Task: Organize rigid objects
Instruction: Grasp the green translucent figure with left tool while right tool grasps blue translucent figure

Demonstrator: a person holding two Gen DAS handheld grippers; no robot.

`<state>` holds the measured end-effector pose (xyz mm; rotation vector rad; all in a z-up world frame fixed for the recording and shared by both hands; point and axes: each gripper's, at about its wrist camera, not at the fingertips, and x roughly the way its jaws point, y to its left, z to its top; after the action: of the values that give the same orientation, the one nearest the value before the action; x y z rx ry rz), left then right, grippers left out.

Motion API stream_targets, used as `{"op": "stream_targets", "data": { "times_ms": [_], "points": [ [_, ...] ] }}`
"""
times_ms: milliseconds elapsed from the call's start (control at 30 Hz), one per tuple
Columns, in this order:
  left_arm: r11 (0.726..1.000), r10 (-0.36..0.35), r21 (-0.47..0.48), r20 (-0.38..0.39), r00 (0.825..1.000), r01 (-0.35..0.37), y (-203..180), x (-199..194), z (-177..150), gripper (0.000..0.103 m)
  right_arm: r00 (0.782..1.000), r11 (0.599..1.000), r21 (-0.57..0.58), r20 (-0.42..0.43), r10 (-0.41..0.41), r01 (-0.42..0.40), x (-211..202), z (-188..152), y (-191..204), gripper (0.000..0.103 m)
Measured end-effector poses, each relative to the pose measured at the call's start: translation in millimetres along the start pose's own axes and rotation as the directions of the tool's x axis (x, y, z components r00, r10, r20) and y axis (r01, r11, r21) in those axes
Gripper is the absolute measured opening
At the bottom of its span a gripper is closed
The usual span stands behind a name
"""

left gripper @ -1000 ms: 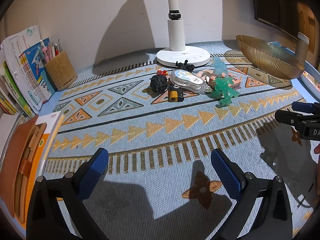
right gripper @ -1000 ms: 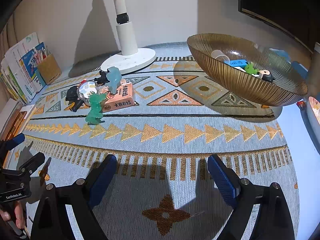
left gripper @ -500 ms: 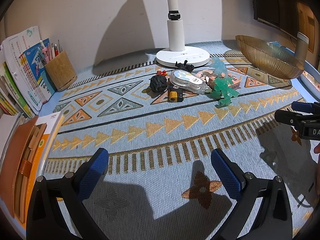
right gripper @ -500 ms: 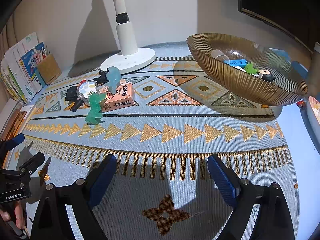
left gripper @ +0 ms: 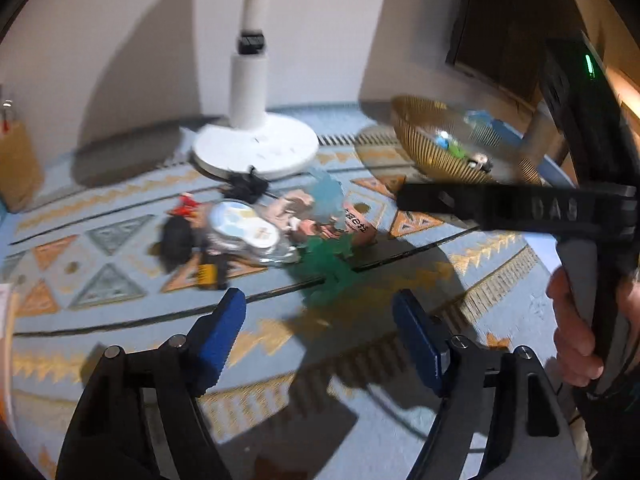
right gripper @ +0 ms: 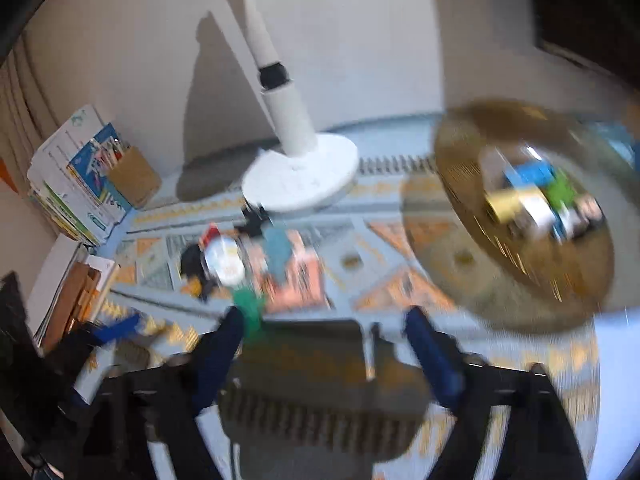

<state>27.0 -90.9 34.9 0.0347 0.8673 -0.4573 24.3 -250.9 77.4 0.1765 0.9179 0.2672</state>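
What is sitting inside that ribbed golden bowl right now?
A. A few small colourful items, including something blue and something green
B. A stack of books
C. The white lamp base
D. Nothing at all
A: the right wrist view shows blurred blue, green and white pieces lying inside the golden bowl, while the white lamp base stands outside it on the mat.

A white lamp base (left gripper: pixel 255 147) with its upright post stands at the far side of the patterned blue and orange mat (left gripper: pixel 120 248), close to the pale wall (left gripper: pixel 120 40). Far left, a brown pen holder (right gripper: pixel 134 176) sits in front of upright booklets (right gripper: pixel 76 184). A dark screen (left gripper: pixel 500 32) hangs far right.
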Motion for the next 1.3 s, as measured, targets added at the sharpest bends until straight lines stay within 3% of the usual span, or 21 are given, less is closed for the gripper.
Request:
{"op": "stream_targets", "data": {
  "times_ms": [133, 300, 367, 400, 467, 700, 833, 967, 1000, 1067, 1167, 1300],
  "points": [
    [1.0, -0.017, 0.005, -0.013, 1.0, 0.017, -7, 21, 7, 0.064, 0.997, 0.998, 0.008, -0.043, 0.063, -0.062, 30, 19, 3, 0.064],
    [1.0, 0.005, 0.01, -0.044, 0.999, -0.004, -7, 37, 9, 0.058, 0.994, 0.998, 0.003, -0.087, 0.063, -0.063, 64, 34, 6, 0.059],
    [1.0, -0.012, -0.007, -0.06, 0.998, 0.012, -5, 44, 8, 0.046, 0.992, 0.997, -0.009, -0.101, 0.072, -0.073, 72, 36, 8, 0.047],
    [1.0, -0.013, -0.008, -0.054, 0.998, 0.012, -5, 44, 9, 0.046, 0.992, 0.997, -0.019, -0.105, 0.075, -0.077, 75, 36, 10, 0.044],
    [1.0, -0.013, 0.004, -0.027, 1.0, 0.013, -7, 39, 9, 0.044, 0.992, 0.996, -0.036, -0.102, 0.074, -0.078, 78, 36, 13, 0.025],
    [0.998, -0.054, -0.017, 0.049, 0.997, 0.055, -11, -9, -1, 0.044, 0.995, 0.995, 0.003, -0.039, 0.097, -0.097, 34, 31, 5, 0.025],
    [0.999, -0.031, -0.03, 0.077, 0.997, 0.033, -9, -41, -19, 0.044, 0.993, 0.993, 0.017, 0.003, 0.119, -0.119, -15, 10, -3, 0.025],
    [0.995, 0.008, -0.096, 0.065, 0.998, -0.002, 7, -49, -42, 0.044, 0.994, 0.994, 0.014, -0.013, 0.109, -0.109, -43, -39, -12, 0.025],
    [0.993, 0.019, -0.117, 0.066, 0.998, -0.011, 11, -50, -45, 0.044, 0.995, 0.995, 0.003, -0.018, 0.096, -0.096, -44, -48, -13, 0.025],
    [0.985, 0.114, -0.137, 0.07, 0.991, -0.104, 17, -47, -52, 0.044, 0.997, 0.997, -0.04, -0.028, 0.067, -0.068, -43, -72, -12, 0.025],
    [0.972, 0.221, -0.097, 0.068, 0.973, -0.214, 16, -38, -58, 0.044, 0.999, 0.995, -0.101, -0.022, 0.026, -0.028, -39, -97, -9, 0.025],
    [0.976, 0.213, -0.066, 0.07, 0.975, -0.209, 13, -38, -58, 0.044, 0.999, 0.987, -0.161, -0.037, -0.035, 0.028, -30, -121, -6, 0.027]
  ]
}}
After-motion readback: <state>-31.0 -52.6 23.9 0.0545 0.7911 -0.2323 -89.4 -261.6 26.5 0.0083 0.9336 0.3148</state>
